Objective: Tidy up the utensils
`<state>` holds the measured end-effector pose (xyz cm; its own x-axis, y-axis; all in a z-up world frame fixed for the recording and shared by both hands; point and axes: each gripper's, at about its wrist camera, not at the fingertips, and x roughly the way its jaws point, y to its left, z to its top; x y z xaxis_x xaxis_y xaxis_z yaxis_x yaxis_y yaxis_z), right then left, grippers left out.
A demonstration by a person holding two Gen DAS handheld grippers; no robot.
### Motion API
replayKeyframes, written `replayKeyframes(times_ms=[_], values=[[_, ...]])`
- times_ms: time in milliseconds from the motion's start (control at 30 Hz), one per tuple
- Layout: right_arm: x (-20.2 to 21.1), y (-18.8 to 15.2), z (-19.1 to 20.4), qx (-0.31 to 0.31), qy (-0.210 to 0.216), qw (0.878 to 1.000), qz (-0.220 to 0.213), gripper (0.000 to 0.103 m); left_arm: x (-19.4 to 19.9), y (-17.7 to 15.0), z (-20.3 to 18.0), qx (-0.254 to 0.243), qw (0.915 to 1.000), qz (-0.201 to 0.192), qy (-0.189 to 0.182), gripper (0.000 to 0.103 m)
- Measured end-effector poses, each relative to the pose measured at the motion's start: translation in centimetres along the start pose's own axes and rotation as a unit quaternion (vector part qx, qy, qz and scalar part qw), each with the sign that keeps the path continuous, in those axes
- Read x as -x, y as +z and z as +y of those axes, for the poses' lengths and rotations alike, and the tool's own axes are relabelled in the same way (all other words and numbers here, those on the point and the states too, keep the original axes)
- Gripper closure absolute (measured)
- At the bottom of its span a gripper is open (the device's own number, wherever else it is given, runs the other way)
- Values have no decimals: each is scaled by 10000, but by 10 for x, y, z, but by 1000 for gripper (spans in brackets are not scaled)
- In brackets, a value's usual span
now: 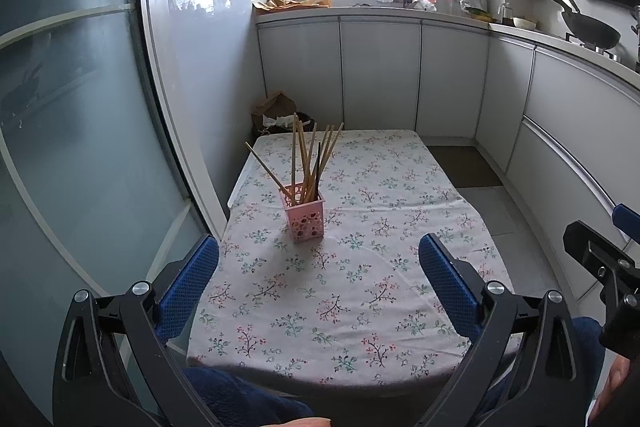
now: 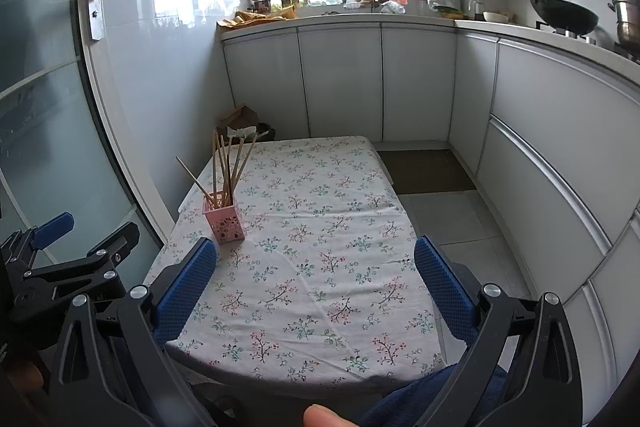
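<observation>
Pink holder (image 1: 303, 218) upright on the floral-clothed counter (image 1: 360, 267), left of middle, packed with chopsticks (image 1: 308, 159) fanning upward. Left claw (image 1: 319, 283) spread wide and empty, held over the near edge. Right claw (image 2: 316, 285) likewise spread, empty, well short of the holder.

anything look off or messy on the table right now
Nothing is spilled or damaged. The pink holder stands upright on the floral tablecloth. The only untidy bit: the chopsticks fan out at different angles, and one leans far to the left. Both grippers hover with jaws open, holding nothing.
</observation>
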<state>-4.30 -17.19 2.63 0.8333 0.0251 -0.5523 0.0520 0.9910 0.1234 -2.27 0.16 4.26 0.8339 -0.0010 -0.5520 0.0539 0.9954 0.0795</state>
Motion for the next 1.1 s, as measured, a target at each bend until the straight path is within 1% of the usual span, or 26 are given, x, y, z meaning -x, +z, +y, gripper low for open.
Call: replayKeyframes(times_ms=[400,1100], values=[[0,2,4,-29,22,10000,-26,7,-1,-1,2,33,10000,14,35,7],[-8,-1,8,-22,88,9999,61,7,-5,1,5,70,9998,3,160,7]])
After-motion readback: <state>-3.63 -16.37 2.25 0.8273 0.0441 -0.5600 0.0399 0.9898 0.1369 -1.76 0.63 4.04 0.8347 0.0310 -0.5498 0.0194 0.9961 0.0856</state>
